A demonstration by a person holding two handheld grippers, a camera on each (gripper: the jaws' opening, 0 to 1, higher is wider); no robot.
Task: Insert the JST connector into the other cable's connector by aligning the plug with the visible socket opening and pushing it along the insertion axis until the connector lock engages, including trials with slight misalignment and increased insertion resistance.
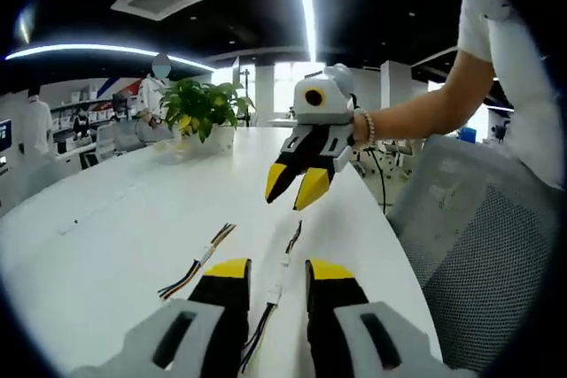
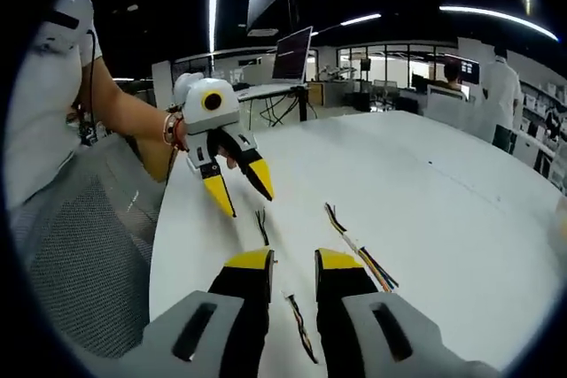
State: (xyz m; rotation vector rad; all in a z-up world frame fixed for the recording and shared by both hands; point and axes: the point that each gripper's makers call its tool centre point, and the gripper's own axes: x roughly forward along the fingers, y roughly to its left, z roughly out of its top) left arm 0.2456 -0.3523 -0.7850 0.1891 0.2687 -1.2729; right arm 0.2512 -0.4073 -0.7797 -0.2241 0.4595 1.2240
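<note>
Two short cable assemblies lie loose on the white table [image 1: 106, 245], near its edge on the person's side. In the left gripper view, the nearer cable [image 1: 273, 294] runs between that view's own fingers, thin multicoloured wires trailing toward the camera and a small pale connector housing partway along. The second cable [image 1: 197, 263] lies just beside it, roughly parallel, apart from it, with its own small white housing. The same pair shows in the right gripper view: one cable [image 2: 359, 258] fans its coloured wires to one side, the other [image 2: 299, 325] passes between the fingers there. Which housing is plug and which is socket: too small to tell.

Handling judgement: very light, wires limp, no stiffness to steer by. The plastic housings are small, smooth and probably slippery; lock tab and pins look fragile. Best hold is on the flat sides of each housing, just behind the mating face, not on the wires, which would buckle under insertion force.

Left gripper [image 2: 239, 185]: hovers above the table, yellow-tipped fingers slightly apart, nothing held. Right gripper [image 1: 297, 188]: likewise raised, fingers apart, empty.

Beyond: potted plant [image 1: 204, 108] at the far end of the table, mesh chair [image 1: 483, 254] beside the table edge
</note>
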